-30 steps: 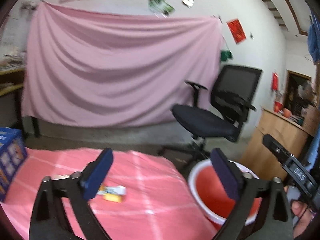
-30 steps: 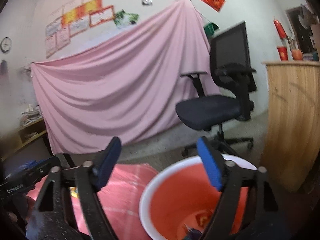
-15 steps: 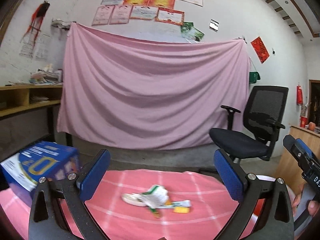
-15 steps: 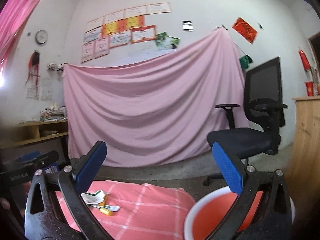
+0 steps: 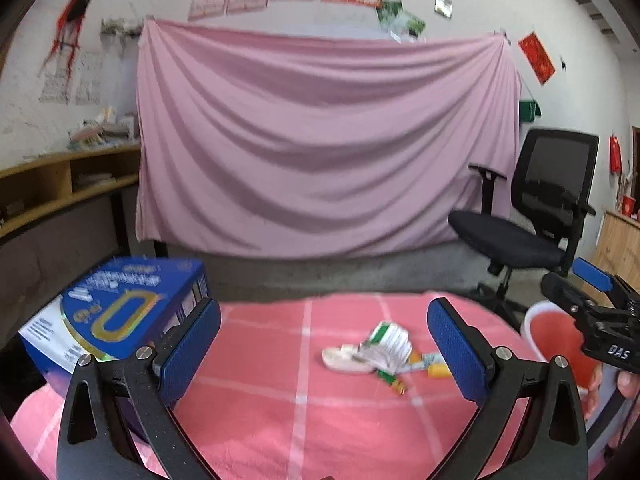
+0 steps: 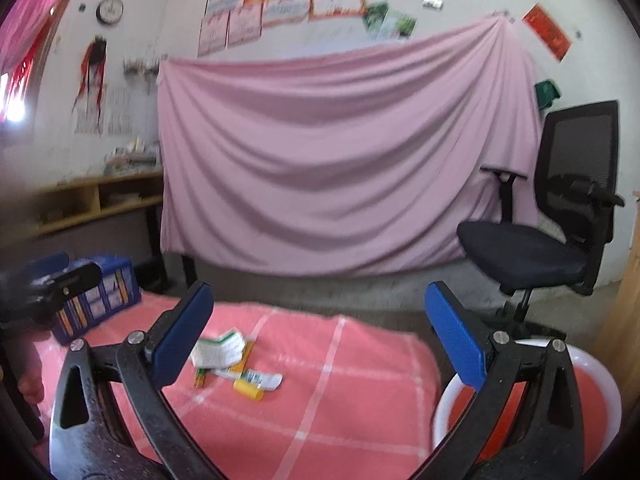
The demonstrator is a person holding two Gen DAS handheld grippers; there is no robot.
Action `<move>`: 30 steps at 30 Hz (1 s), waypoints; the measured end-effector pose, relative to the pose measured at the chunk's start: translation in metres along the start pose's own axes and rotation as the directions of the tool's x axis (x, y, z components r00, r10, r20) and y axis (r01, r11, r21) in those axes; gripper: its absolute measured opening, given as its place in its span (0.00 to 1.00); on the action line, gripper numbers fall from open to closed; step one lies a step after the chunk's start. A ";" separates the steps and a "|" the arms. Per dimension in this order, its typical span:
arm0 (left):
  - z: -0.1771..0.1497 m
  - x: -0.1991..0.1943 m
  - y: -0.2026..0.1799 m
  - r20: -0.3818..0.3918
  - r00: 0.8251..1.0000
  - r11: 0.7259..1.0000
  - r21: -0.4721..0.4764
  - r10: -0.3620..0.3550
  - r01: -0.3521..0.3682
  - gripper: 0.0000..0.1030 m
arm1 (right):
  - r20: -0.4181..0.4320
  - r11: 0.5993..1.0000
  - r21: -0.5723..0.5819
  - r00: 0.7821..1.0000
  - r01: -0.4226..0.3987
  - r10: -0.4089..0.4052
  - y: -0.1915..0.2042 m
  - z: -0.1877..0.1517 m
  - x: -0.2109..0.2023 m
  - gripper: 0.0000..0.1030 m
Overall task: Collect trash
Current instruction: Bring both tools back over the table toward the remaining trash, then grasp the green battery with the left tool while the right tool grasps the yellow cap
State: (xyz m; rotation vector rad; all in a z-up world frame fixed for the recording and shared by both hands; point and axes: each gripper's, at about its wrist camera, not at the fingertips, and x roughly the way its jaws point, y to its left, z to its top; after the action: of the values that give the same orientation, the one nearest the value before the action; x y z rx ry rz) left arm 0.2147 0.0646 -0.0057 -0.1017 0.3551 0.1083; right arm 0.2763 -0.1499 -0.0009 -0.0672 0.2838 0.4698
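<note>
Trash [image 5: 380, 354], a small heap of crumpled wrappers, lies mid-worktop [image 5: 280, 412] on the pink checked cloth. Both tongs have swung back from the red bucket [image 6: 592, 392] to face it, so another pickup looks next. The left tongs [image 5: 324, 344] and right tongs [image 6: 320, 332] gape wide, holding nothing. A blue box [image 5: 112, 316] sits left, clear of the path.

left claw [image 5: 324, 344] spread wide, right claw [image 6: 318, 334] likewise — both empty
</note>
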 end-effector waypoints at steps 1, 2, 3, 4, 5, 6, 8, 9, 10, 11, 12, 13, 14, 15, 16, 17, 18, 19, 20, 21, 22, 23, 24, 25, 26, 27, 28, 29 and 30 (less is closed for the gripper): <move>-0.002 0.004 0.002 -0.023 1.000 1.000 -0.003 -0.004 0.004 0.98 | -0.028 1.000 -0.007 1.000 -0.005 0.005 0.002 -0.003 0.006 1.00; -0.003 0.007 0.003 -0.041 0.999 1.000 -0.005 -0.006 0.006 0.98 | -0.051 1.000 -0.013 0.999 -0.013 0.012 0.003 -0.006 0.011 1.00; -0.004 0.009 0.003 -0.060 0.998 1.000 -0.008 -0.008 0.008 0.98 | -0.070 1.000 -0.016 0.997 -0.021 0.020 0.005 -0.010 0.015 1.00; -0.006 0.014 0.005 -0.089 0.996 1.000 -0.011 -0.013 0.012 0.98 | -0.102 0.999 -0.018 0.994 -0.033 0.031 0.005 -0.012 0.021 1.00; -0.006 0.016 0.004 -0.105 0.994 1.000 -0.015 -0.016 0.015 0.98 | -0.123 0.999 -0.018 0.992 -0.039 0.036 0.005 -0.015 0.026 1.00; -0.006 0.019 0.004 -0.124 0.992 1.000 -0.018 -0.021 0.019 0.98 | -0.160 0.998 -0.016 0.986 -0.054 0.051 0.005 -0.018 0.032 1.00; -0.006 0.026 0.002 -0.162 0.987 1.000 -0.017 -0.025 0.022 0.98 | -0.235 0.997 -0.009 0.969 -0.079 0.074 0.005 -0.024 0.046 1.00; -0.007 0.030 0.002 -0.187 0.982 1.000 -0.013 -0.025 0.023 0.98 | -0.260 0.996 -0.004 0.962 -0.091 0.087 0.005 -0.026 0.051 1.00; -0.009 0.035 0.001 -0.212 0.977 1.000 -0.011 -0.028 0.026 0.97 | -0.297 0.993 0.004 0.948 -0.114 0.110 0.005 -0.029 0.059 0.97; -0.008 0.037 0.000 -0.230 0.973 1.000 -0.010 -0.031 0.029 0.97 | -0.328 0.991 0.010 0.936 -0.131 0.127 0.005 -0.032 0.065 0.91; -0.010 0.041 -0.001 -0.249 0.968 0.999 -0.009 -0.034 0.033 0.96 | -0.348 0.989 0.015 0.927 -0.145 0.141 0.006 -0.033 0.068 0.90; -0.010 0.044 -0.002 -0.264 0.964 0.999 -0.010 -0.038 0.037 0.94 | -0.383 0.986 0.024 0.909 -0.167 0.163 0.007 -0.037 0.075 0.85; -0.011 0.047 -0.003 -0.281 0.959 0.999 -0.011 -0.045 0.043 0.92 | -0.403 0.984 0.027 0.899 -0.178 0.174 0.008 -0.038 0.078 0.80; -0.011 0.051 -0.003 -0.297 0.954 0.999 -0.013 -0.049 0.048 0.90 | -0.437 0.979 0.033 0.878 -0.200 0.194 0.010 -0.042 0.085 0.78; -0.011 0.054 -0.003 -0.313 0.948 0.998 -0.016 -0.055 0.052 0.88 | -0.461 0.976 0.035 0.863 -0.213 0.205 0.012 -0.045 0.089 0.73; -0.012 0.056 -0.003 -0.326 0.943 0.998 -0.020 -0.060 0.057 0.87 | -0.486 0.973 0.037 0.847 -0.228 0.217 0.014 -0.048 0.094 0.69; -0.012 0.059 -0.003 -0.339 0.938 0.998 -0.024 -0.066 0.062 0.84 | -0.502 0.971 0.037 0.836 -0.236 0.223 0.016 -0.049 0.096 0.67; -0.012 0.061 -0.003 -0.354 0.932 0.997 -0.028 -0.073 0.068 0.81 | -0.527 0.969 0.037 0.819 -0.244 0.227 0.018 -0.052 0.101 0.63; -0.012 0.064 -0.003 -0.372 0.925 0.997 -0.032 -0.078 0.071 0.79 | -0.548 0.967 0.038 0.803 -0.253 0.232 0.019 -0.055 0.105 0.61; -0.012 0.066 -0.003 -0.388 0.918 0.997 -0.036 -0.081 0.072 0.76 | -0.562 0.965 0.039 0.793 -0.259 0.235 0.021 -0.056 0.108 0.60; -0.013 0.069 -0.005 -0.405 0.910 0.996 -0.041 -0.084 0.074 0.73 | -0.577 0.964 0.041 0.782 -0.263 0.238 0.022 -0.058 0.111 0.58; -0.013 0.073 -0.005 -0.424 0.901 0.996 -0.048 -0.090 0.077 0.71 | -0.592 0.962 0.043 0.769 -0.269 0.241 0.023 -0.060 0.114 0.57; -0.014 0.076 -0.005 -0.439 0.893 0.995 -0.056 -0.098 0.082 0.67 | -0.597 0.961 0.044 0.764 -0.273 0.244 0.024 -0.061 0.115 0.56; -0.015 0.078 -0.006 -0.453 0.885 0.994 -0.063 -0.109 0.090 0.64 | -0.601 0.960 0.044 0.761 -0.275 0.246 0.024 -0.061 0.116 0.55; -0.016 0.080 -0.007 -0.463 0.879 0.993 -0.068 -0.117 0.096 0.63 | -0.603 0.959 0.045 0.758 -0.279 0.249 0.025 -0.061 0.117 0.54; -0.017 0.082 -0.008 -0.475 0.871 0.992 -0.072 -0.127 0.105 0.61 | -0.607 0.958 0.045 0.754 -0.283 0.251 0.025 -0.062 0.118 0.53; -0.015 0.083 -0.010 -0.481 0.867 0.991 -0.074 -0.133 0.111 0.58 | -0.609 0.957 0.044 0.752 -0.286 0.253 0.026 -0.062 0.118 0.49; -0.016 0.085 -0.012 -0.489 0.860 0.989 -0.076 -0.145 0.123 0.56 | -0.609 0.956 0.041 0.751 -0.290 0.254 0.026 -0.062 0.117 0.42; -0.015 0.087 -0.015 -0.496 0.854 0.988 -0.078 -0.156 0.135 0.53 | -0.609 0.955 0.040 0.751 -0.293 0.256 0.026 -0.061 0.118 0.39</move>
State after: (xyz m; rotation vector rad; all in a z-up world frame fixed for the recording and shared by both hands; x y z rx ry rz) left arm 0.2931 0.0557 -0.0489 -0.1983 0.8673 -0.0656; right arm 0.3497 -0.0832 -0.0934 -0.2401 0.9330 0.7484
